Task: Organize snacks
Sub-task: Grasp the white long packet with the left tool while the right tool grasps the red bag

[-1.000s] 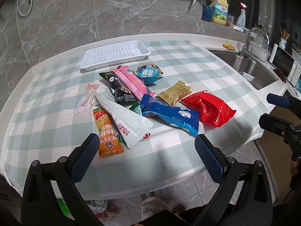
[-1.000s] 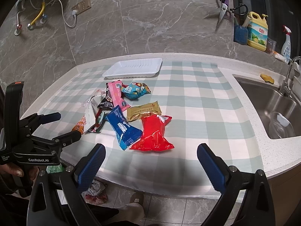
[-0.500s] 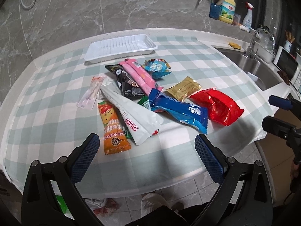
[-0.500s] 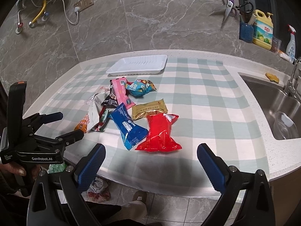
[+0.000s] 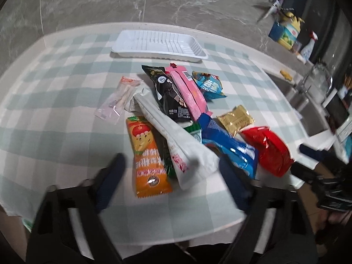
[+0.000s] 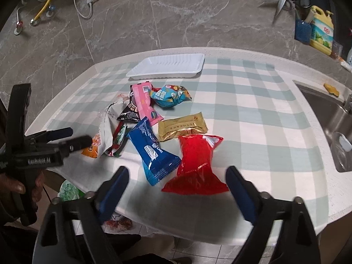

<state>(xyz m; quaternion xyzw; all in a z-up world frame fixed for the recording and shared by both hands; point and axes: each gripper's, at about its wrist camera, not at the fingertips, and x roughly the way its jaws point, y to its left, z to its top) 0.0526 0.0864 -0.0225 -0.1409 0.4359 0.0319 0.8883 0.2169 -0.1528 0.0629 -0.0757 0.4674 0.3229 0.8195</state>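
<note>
Both the left tongs (image 5: 170,177) and right tongs (image 6: 177,186) gape wide, holding nothing, snack pile (image 6: 154,127) at 12 o'clock.

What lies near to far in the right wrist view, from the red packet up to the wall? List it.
red packet → gold packet → light blue chip bag → white tray → marble wall.

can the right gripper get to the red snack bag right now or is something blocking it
Probably yes. The right gripper is open, and the red snack bag lies just ahead between its fingers, on top of the cloth, with nothing over it. Only the blue cake packet lies close beside it.
</note>
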